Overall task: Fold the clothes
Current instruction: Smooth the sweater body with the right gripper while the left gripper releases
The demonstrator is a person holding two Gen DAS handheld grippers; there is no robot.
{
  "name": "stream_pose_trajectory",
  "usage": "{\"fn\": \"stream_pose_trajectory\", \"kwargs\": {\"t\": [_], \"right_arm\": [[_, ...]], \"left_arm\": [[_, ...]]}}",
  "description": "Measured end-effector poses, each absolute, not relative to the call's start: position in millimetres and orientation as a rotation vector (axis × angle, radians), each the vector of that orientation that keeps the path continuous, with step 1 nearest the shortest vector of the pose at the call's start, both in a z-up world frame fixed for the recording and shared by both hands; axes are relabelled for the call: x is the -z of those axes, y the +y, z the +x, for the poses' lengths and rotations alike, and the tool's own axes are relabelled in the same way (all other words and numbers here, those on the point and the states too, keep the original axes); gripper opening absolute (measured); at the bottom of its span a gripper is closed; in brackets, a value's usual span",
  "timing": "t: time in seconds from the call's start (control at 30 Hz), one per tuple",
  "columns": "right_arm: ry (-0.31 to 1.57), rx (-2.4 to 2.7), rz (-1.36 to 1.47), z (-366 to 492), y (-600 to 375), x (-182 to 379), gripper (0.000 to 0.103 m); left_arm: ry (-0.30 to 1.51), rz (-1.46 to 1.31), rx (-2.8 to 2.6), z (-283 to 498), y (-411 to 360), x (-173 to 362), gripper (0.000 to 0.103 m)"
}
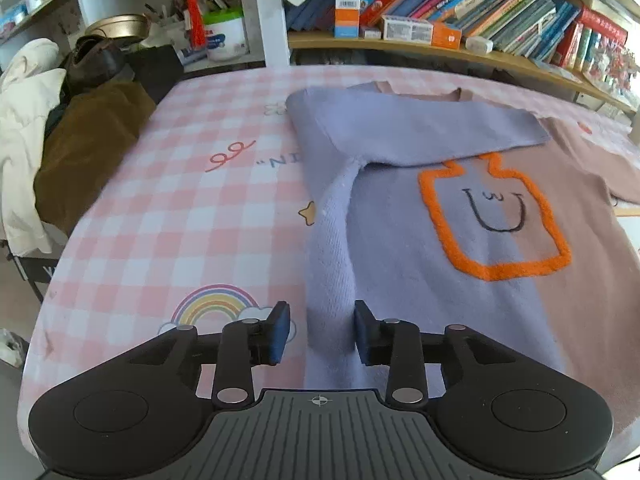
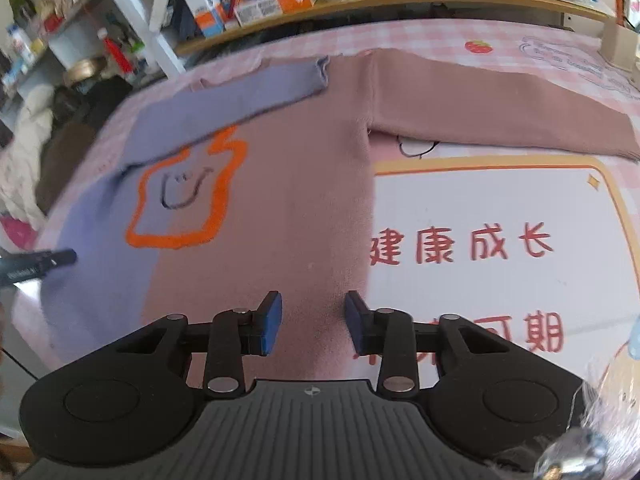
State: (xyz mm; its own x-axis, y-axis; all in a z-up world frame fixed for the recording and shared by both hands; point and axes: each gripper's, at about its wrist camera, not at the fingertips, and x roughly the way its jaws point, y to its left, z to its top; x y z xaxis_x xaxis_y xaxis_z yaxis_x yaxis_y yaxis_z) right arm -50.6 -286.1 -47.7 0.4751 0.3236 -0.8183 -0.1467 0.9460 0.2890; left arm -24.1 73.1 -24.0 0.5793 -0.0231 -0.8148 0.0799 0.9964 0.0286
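Note:
A sweater, half lilac [image 1: 400, 240] and half dusty pink [image 2: 280, 184], lies flat on the table with an orange outlined patch [image 1: 496, 216] on its chest. The lilac sleeve [image 1: 420, 128] is folded across the chest. A raised ridge of lilac fabric [image 1: 332, 264] runs along the sweater's left edge between the open jaws of my left gripper [image 1: 322, 330]. My right gripper [image 2: 313, 320] is open over the pink half near the hem. The pink sleeve [image 2: 500, 100] lies stretched out to the right.
The table has a pink checked cloth [image 1: 180, 200] with a printed white panel [image 2: 500, 240]. Shelves of books [image 1: 480, 4] and jars stand behind. Brown and white clothes [image 1: 80, 140] are piled at the left. The left gripper shows in the right wrist view [image 2: 36, 266].

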Motion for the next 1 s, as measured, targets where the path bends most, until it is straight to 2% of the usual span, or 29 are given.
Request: {"fn": "stream_pose_trajectory", "kwargs": {"t": [0.03, 0.07, 0.1, 0.17, 0.4, 0.57, 0.8, 0.83, 0.9, 0.93, 0.97, 1.0], "right_arm": [[1.036, -0.278, 0.16, -49.7, -281.0, 49.4, 0.015], [1.032, -0.269, 0.126, -48.9, -276.7, 50.8, 0.008], [1.03, -0.267, 0.107, -47.3, -274.3, 51.5, 0.007], [1.01, -0.231, 0.089, -46.4, -279.6, 50.7, 0.003], [0.959, -0.03, 0.021, -39.3, -316.9, 46.9, 0.003], [0.979, -0.011, 0.009, -38.9, -324.4, 54.1, 0.003], [0.976, -0.051, -0.029, -39.0, -316.7, 57.3, 0.005], [0.975, -0.054, -0.028, -38.0, -317.5, 56.6, 0.006], [0.938, -0.067, -0.031, -39.4, -318.3, 49.6, 0.015], [0.92, -0.073, -0.032, -40.1, -318.8, 46.1, 0.024], [0.902, -0.08, -0.033, -40.9, -319.2, 42.6, 0.028], [0.884, -0.086, -0.034, -41.6, -319.7, 39.1, 0.029]], "left_arm": [[0.957, 0.068, 0.072, -22.5, 71.1, 27.1, 0.023], [0.963, 0.073, 0.085, -20.9, 69.0, 30.3, 0.016], [0.965, 0.076, 0.096, -19.4, 65.3, 33.0, 0.011], [0.956, 0.089, 0.125, -16.8, 52.8, 35.6, 0.01], [0.889, 0.164, 0.295, 3.2, -9.7, 39.8, 0.01], [0.893, 0.143, 0.284, 3.7, -5.9, 39.0, 0.01], [0.918, 0.125, 0.258, -2.2, 7.8, 30.5, 0.021], [0.903, 0.122, 0.254, -3.6, 10.1, 23.9, 0.026], [0.862, 0.134, 0.232, -6.8, 11.1, 7.8, 0.036], [0.831, 0.143, 0.23, -8.8, 9.7, -1.0, 0.042], [0.801, 0.149, 0.234, -10.2, 7.9, -9.3, 0.046], [0.772, 0.156, 0.241, -10.4, 3.9, -17.3, 0.051]]}}
